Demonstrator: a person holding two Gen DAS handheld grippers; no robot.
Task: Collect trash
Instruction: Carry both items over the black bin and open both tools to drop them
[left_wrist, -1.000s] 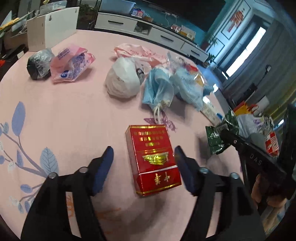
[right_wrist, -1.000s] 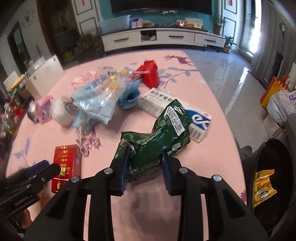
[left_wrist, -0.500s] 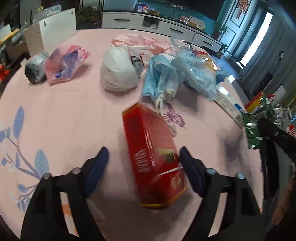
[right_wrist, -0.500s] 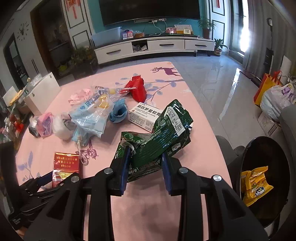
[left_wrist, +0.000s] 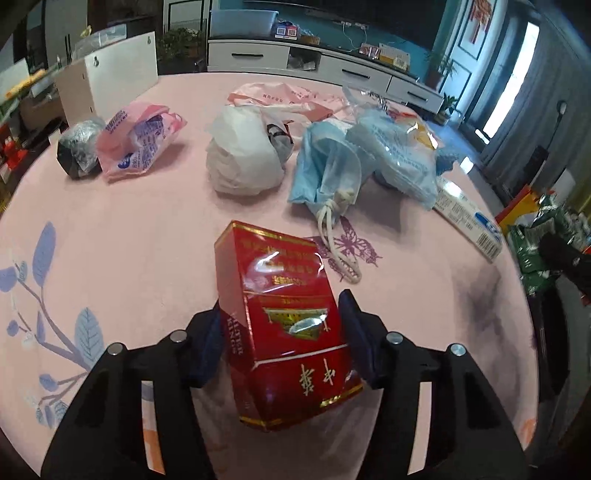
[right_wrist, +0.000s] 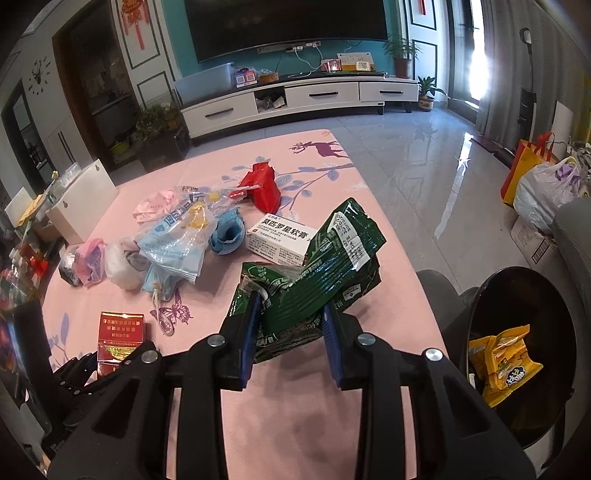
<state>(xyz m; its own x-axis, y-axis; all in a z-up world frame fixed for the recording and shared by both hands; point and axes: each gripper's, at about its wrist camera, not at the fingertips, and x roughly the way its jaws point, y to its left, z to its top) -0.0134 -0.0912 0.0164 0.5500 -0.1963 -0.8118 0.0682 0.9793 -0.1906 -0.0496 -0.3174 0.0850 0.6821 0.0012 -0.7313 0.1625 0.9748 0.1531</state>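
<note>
Red-and-gold cigarette box (left_wrist: 288, 325) — green wrapper (right_wrist: 314, 277) — pink butterfly-printed tablecloth (left_wrist: 129, 236)

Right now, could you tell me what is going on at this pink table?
A person is clearing trash with two handheld tongs. The left tongs have just been closing around a red cigarette pack, which sits tilted between the pads. The right tongs grip a crumpled green wrapper. A black bin beside the table already holds a yellow snack bag.

Left wrist camera close above the pink table (left_wrist: 110, 229), angled down toward the TV cabinet (left_wrist: 258, 55), right wrist camera higher, facing the same wall, bin (right_wrist: 517, 295) at right, both sharing the red pack (left_wrist: 288, 325) and litter.
</note>
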